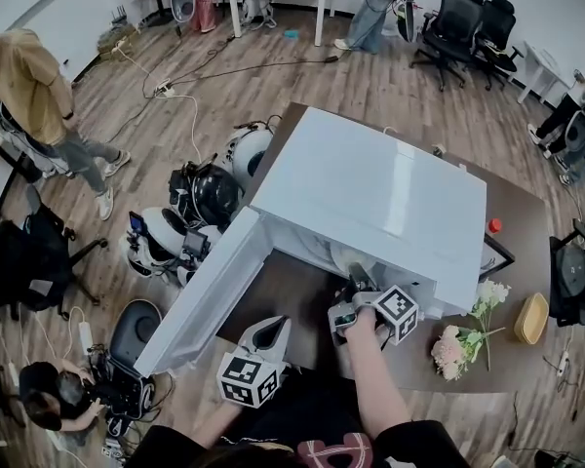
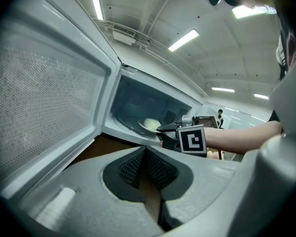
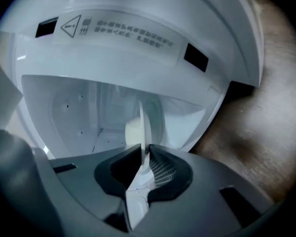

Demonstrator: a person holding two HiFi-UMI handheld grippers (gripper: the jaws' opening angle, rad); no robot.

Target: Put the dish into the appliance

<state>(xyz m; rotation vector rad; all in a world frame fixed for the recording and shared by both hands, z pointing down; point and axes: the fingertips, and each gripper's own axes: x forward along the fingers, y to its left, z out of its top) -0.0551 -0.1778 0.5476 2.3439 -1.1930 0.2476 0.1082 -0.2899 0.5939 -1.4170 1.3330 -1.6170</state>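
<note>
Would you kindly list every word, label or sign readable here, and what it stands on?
Warning triangle, on the label strip across the white microwave oven, on its upper inner frame: a sign, no words.
Two printed lines beside it, same strip: too blurred to read.
Nothing else is legible.

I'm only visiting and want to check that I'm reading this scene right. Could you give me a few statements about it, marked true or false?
1. The microwave's door is open. True.
2. The right gripper is empty. False: its jaws are shut on the rim of the dish, at the oven's opening.
3. The left gripper grips the door. False: its jaws are shut on nothing.
4. Flowers lie on the table. True.
</note>
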